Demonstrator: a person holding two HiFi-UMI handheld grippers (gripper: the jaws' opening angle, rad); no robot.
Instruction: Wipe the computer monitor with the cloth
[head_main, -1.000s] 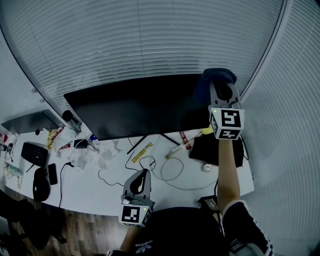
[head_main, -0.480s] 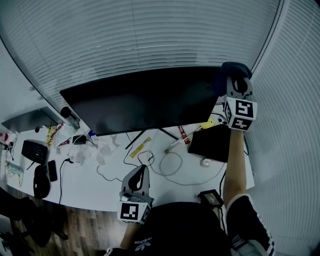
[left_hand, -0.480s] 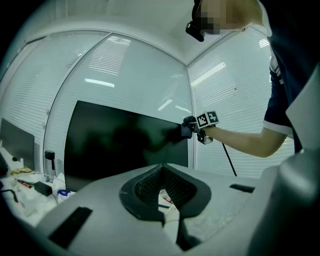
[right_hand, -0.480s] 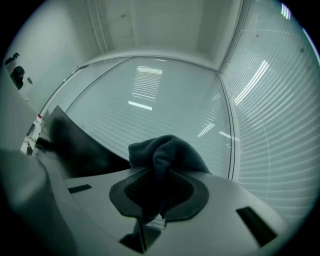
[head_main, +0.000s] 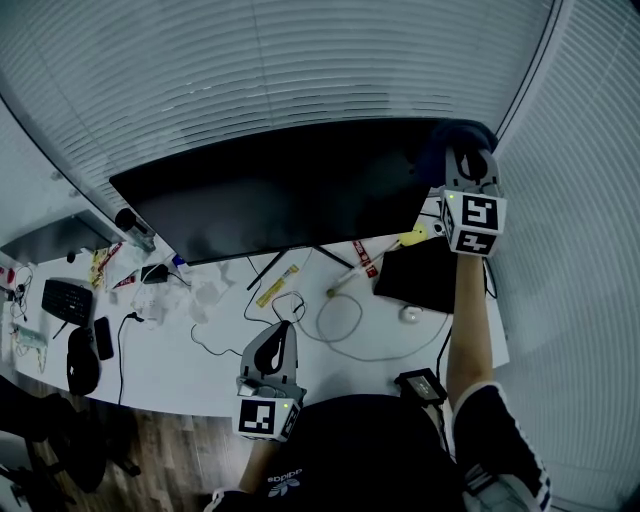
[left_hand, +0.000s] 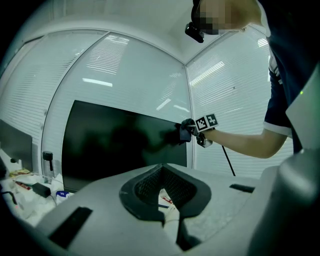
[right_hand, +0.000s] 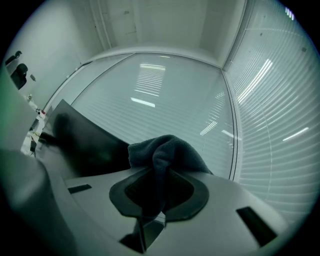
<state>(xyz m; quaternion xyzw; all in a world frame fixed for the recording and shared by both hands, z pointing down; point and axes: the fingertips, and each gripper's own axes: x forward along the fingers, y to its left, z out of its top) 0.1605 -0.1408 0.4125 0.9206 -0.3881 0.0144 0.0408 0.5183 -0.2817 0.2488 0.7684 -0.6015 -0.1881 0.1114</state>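
Right gripper view showed the right gripper (right_hand: 157, 200) pinching the dark cloth (right_hand: 167, 150), a bunched fold standing up between its jaws, with the monitor (right_hand: 85, 145) just to the left. In the head view the cloth sat at the monitor's upper right corner, probably pressed to the glass, though the dim picture left the contact uncertain. The left gripper (head_main: 272, 350) hung low in front of the monitor, well apart from it, its jaws pressed together on nothing. The chief risk lay in that corner position. A stroke carried further right would run the cloth off the monitor's edge, and the hard jaw tips could then scrape the screen or bezel. A firm push so high on the monitor, with no other hand steadying it, might rock it on the thin stand (head_main: 290, 265) beneath. Only a small fold seemed gripped, so dragging friction could also pull the cloth free.
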